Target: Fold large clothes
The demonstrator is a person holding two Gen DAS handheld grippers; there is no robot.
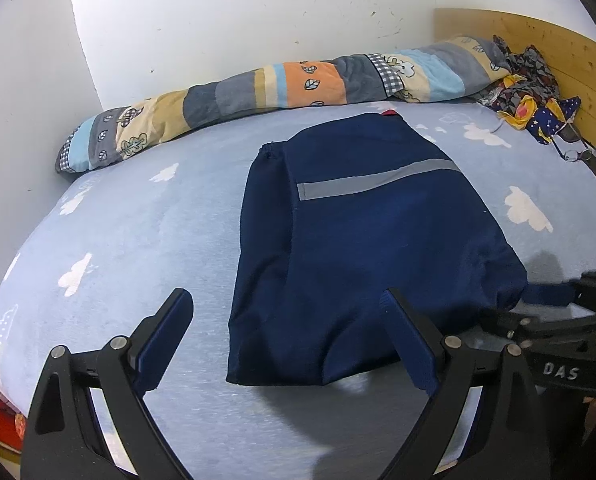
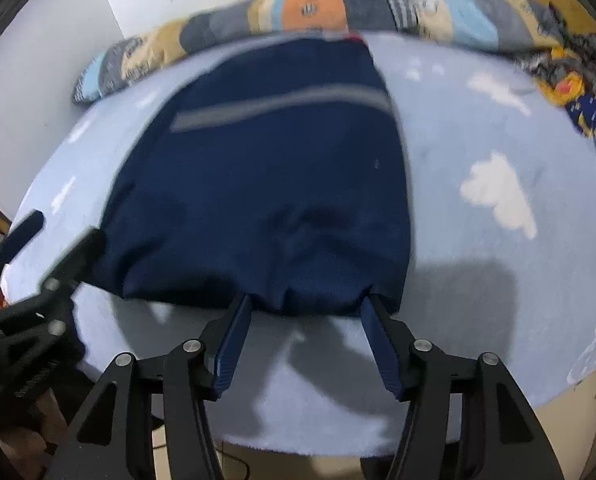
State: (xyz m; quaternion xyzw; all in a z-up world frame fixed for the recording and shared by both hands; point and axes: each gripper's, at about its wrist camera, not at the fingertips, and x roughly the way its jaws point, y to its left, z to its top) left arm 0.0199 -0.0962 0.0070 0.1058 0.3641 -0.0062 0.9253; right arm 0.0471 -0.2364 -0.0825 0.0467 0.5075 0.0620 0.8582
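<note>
Fold in progress. A navy garment (image 1: pixel 361 248) with a grey reflective stripe (image 1: pixel 377 180) lies at the centre of the frame on a bed (image 1: pixel 138 240) covered by a cloud-print sheet; its sides already appear turned inward into a narrow, roughly rectangular panel. The left tongs (image 1: pixel 286 340) stand wide apart and empty, straddling the garment's near left corner at lower centre. The right tongs (image 2: pixel 305 316) are also apart, their tips at the near hem without clamping it. Judged remaining: grasp the near edge and fold it lengthwise toward the patchwork bolster (image 1: pixel 258 92) at upper frame.
</note>
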